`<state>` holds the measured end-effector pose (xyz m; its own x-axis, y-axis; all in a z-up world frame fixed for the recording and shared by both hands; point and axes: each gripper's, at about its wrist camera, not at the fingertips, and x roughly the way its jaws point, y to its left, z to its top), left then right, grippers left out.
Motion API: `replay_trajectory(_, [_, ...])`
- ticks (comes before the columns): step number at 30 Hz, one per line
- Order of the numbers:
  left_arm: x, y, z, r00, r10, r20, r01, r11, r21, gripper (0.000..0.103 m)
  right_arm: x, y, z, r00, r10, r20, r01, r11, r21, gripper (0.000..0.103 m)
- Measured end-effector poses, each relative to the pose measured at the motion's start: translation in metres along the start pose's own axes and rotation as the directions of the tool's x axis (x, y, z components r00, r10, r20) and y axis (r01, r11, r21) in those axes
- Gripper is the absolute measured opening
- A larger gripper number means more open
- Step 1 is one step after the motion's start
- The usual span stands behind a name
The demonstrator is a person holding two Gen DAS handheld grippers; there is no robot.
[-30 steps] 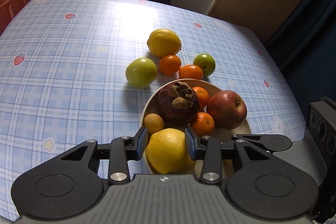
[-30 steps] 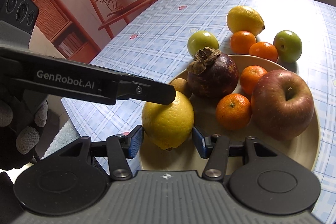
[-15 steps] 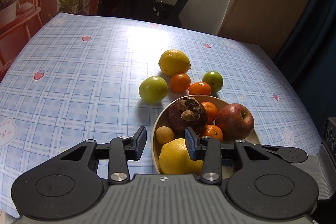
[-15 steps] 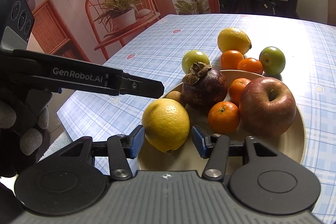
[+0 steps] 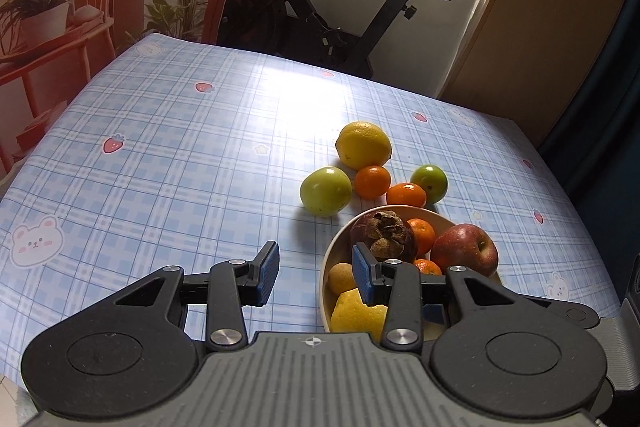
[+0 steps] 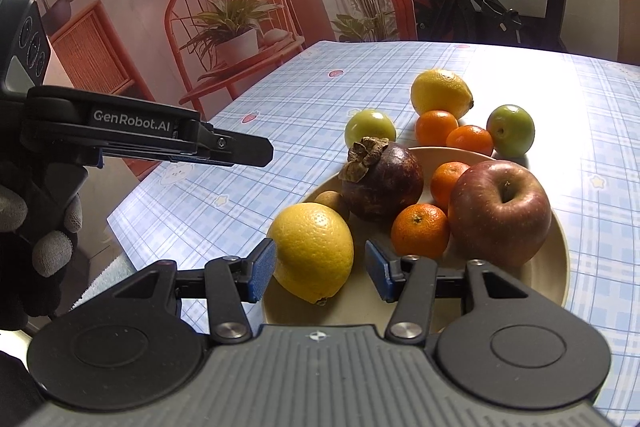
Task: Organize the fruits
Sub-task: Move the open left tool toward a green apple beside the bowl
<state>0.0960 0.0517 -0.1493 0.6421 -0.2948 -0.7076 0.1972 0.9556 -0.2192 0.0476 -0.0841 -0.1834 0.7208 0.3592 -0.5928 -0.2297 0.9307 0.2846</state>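
Observation:
A beige plate (image 6: 558, 267) holds a yellow lemon (image 6: 312, 251), a dark mangosteen (image 6: 384, 179), a red apple (image 6: 500, 211), two tangerines (image 6: 420, 231) and a small brown fruit (image 6: 332, 201). My right gripper (image 6: 320, 271) is open around the lemon. Its left pad sits at the lemon's side and its right pad stands clear of it. My left gripper (image 5: 315, 273) is open and empty over the tablecloth, left of the plate (image 5: 332, 255). Its right finger hides part of the lemon (image 5: 356, 311). Seen from the right wrist, the left gripper (image 6: 240, 151) hovers left of the plate.
Beyond the plate, a second lemon (image 5: 364, 145), two green fruits (image 5: 326, 191), (image 5: 430, 177) and two tangerines (image 5: 372, 181), (image 5: 406, 195) lie on the blue checked tablecloth (image 5: 180, 155). An exercise bike (image 5: 320, 19) stands behind the table. A gloved hand (image 6: 44, 227) holds the left gripper.
The left gripper has drawn back and to the left, so the lemon is no longer between its fingers. Both views have tilted up and pulled away slightly. The fruits have not moved.

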Motion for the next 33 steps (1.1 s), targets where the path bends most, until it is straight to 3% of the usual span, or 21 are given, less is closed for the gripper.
replay_trajectory(8, [-0.004,0.002,-0.002,1.0,-0.002,0.018,0.002,1.0,-0.007,0.042,-0.014,0.0,0.007,0.998,-0.032,0.045,0.033,0.999,-0.021,0.052])
replay_trajectory(15, [-0.003,0.006,0.004,0.999,-0.005,0.034,0.006,1.0,-0.028,0.042,-0.03,-0.012,0.026,0.994,-0.077,0.079,0.08,0.996,-0.03,0.042])
replay_trajectory(20, [-0.002,0.007,0.014,0.998,-0.008,0.059,0.01,0.999,-0.037,0.042,-0.04,-0.034,0.049,0.992,-0.086,0.092,0.086,0.996,-0.002,0.039])
replay_trajectory(33, [0.025,-0.002,0.049,0.997,-0.054,0.047,0.055,0.998,-0.028,0.042,-0.023,-0.088,0.083,0.974,-0.216,0.067,0.22,0.973,-0.064,0.039])
